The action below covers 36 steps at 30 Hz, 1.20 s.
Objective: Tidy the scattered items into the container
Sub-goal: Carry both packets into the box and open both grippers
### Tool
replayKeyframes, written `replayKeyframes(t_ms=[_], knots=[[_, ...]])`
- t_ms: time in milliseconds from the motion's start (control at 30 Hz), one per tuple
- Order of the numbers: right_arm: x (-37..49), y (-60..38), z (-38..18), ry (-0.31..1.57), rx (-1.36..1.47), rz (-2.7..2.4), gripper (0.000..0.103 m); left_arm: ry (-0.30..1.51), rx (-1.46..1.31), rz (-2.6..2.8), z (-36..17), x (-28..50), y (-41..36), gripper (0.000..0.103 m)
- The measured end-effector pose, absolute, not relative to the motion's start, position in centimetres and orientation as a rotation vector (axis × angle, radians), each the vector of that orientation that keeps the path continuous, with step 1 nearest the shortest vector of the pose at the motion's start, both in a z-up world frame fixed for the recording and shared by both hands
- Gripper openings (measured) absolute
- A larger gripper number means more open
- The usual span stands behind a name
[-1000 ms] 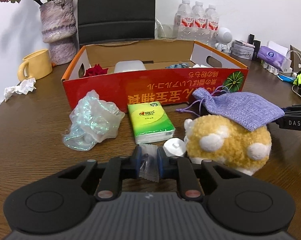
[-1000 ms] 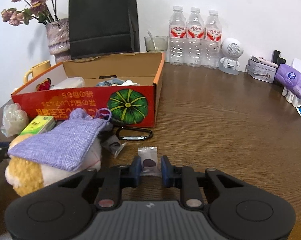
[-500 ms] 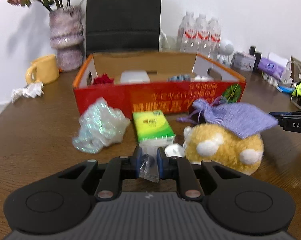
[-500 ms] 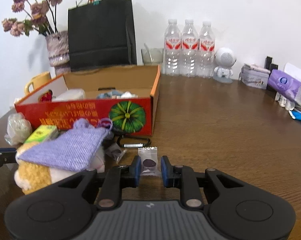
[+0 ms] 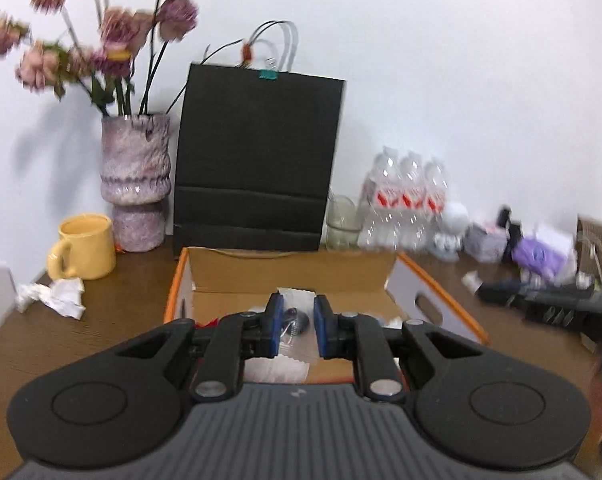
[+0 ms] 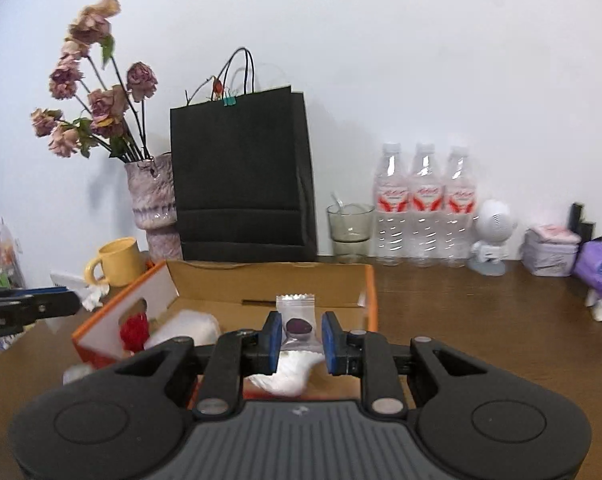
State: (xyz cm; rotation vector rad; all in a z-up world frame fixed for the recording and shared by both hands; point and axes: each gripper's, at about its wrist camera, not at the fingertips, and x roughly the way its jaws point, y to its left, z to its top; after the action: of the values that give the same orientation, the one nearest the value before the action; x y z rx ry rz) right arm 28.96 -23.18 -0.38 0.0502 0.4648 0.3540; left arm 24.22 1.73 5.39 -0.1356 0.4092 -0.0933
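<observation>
The left tongs (image 5: 297,330) are pinching a clear candy wrapper (image 5: 295,320), its dark contents blurred and hard to make out. The right tongs (image 6: 301,338) are gripping a second wrapped candy (image 6: 297,318), upright, with a dark sweet showing inside. Both tongs are pointing slightly downward over the cardboard box (image 6: 261,280), whose near wall their bodies are hiding. Beyond the box, a black paper bag (image 6: 241,176) is standing against the wall.
</observation>
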Motion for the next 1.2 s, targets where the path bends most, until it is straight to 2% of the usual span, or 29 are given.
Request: replayKeyframes(t_ms=[200, 467, 567, 600, 633, 667, 700, 733, 767, 800, 900, 1200], knots=[[35.4, -19.0, -3.4, 0.572, 0.076, 0.312, 0.02, 0.473, -0.17, -0.054, 3.3, 30.3, 2.1, 0.017], [39.0, -17.9, -5.6, 0.642, 0.013, 0.29, 0.02, 0.554, -0.159, -0.008, 1.0, 34.9, 3.7, 0.017], [39.3, -17.7, -6.1, 0.663, -0.004, 0.289, 0.023, 0.593, -0.147, -0.001, 0.3, 35.6, 3.7, 0.019], [39.3, -17.7, -6.2, 0.671, -0.001, 0.293, 0.037, 0.603, -0.15, 0.01, 0.1, 35.7, 3.8, 0.023], [39.3, -17.7, -6.1, 0.675, 0.005, 0.294, 0.047, 0.608, -0.152, 0.02, 0.0, 35.7, 3.8, 0.036], [39.2, -17.8, -6.1, 0.671, 0.01, 0.296, 0.067, 0.607, -0.15, 0.031, 0.0, 35.6, 3.7, 0.055], [39.0, -17.8, -5.9, 0.662, 0.01, 0.3, 0.078, 0.597, -0.142, 0.045, 0.1, 35.3, 3.6, 0.064], [38.8, -17.8, -5.7, 0.651, 0.007, 0.306, 0.08, 0.584, -0.131, 0.058, 0.3, 35.1, 3.5, 0.083], [38.6, -17.7, -5.4, 0.642, 0.004, 0.314, 0.086, 0.569, -0.123, 0.066, 0.6, 34.9, 3.3, 0.095], [38.4, -17.8, -5.1, 0.632, 0.007, 0.32, 0.093, 0.547, -0.115, 0.07, 0.9, 34.6, 3.2, 0.1], [37.9, -17.8, -4.4, 0.613, 0.011, 0.335, 0.101, 0.523, -0.081, 0.068, 1.6, 34.0, 2.5, 0.103], [37.3, -17.6, -3.8, 0.601, -0.015, 0.322, 0.102, 0.529, -0.058, 0.08, 1.9, 33.7, 1.9, 0.103]])
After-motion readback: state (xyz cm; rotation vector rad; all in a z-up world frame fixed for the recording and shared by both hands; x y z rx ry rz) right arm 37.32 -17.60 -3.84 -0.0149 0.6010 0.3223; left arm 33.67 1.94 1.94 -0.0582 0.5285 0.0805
